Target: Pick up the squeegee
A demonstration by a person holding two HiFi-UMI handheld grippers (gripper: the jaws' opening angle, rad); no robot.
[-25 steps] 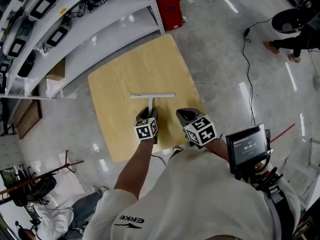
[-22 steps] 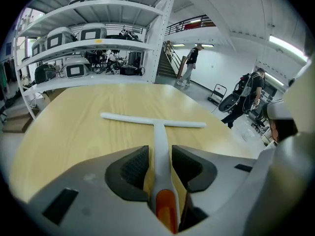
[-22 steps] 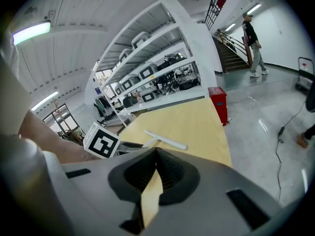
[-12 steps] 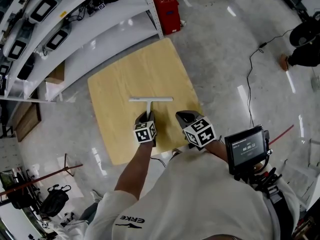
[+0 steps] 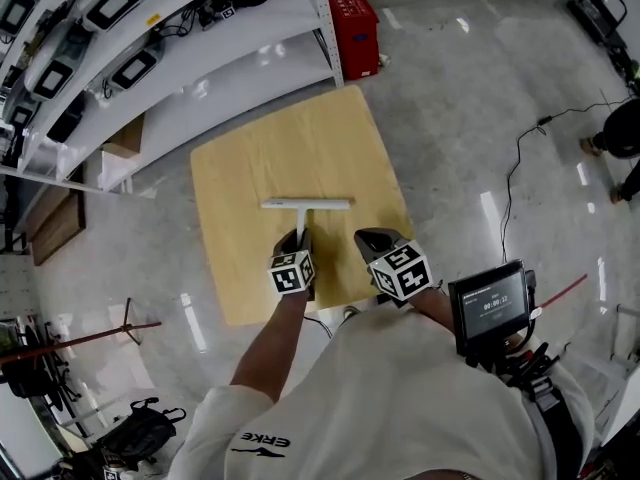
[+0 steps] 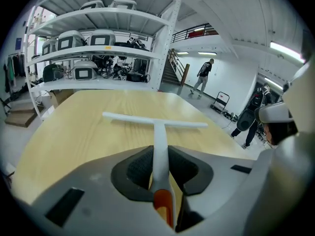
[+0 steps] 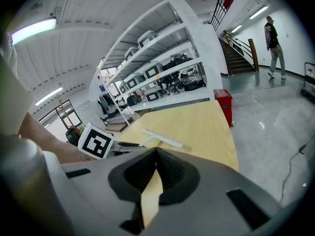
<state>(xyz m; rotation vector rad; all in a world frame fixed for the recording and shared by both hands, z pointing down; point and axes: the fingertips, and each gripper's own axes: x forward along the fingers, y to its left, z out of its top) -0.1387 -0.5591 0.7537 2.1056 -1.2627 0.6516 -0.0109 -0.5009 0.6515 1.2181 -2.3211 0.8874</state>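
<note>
A white T-shaped squeegee [image 5: 306,205] lies on the light wooden table [image 5: 250,168], blade far, handle toward me. My left gripper [image 5: 299,238] has just been closing. The handle now runs between its jaws and both pads press on it, as the left gripper view shows with the squeegee [image 6: 158,136] and the left gripper [image 6: 160,154]. The handle's near end is orange. To the right of the handle, my right gripper [image 5: 368,238] hovers over the table's near edge, fingertips together and nothing held. The right gripper view shows the squeegee [image 7: 162,138] ahead of the right gripper [image 7: 156,151].
A white shelving rack [image 5: 150,58] with several devices stands beyond the table, a red crate [image 5: 352,18] at its right end. A cable [image 5: 520,148] trails on the glossy floor at right, near a person [image 5: 620,138]. A small screen [image 5: 490,306] sits by my right forearm.
The left gripper's jaws have drawn in round the squeegee's handle. The squeegee lies where it was on the table. The right gripper has kept still, and the head view has shifted slightly.
</note>
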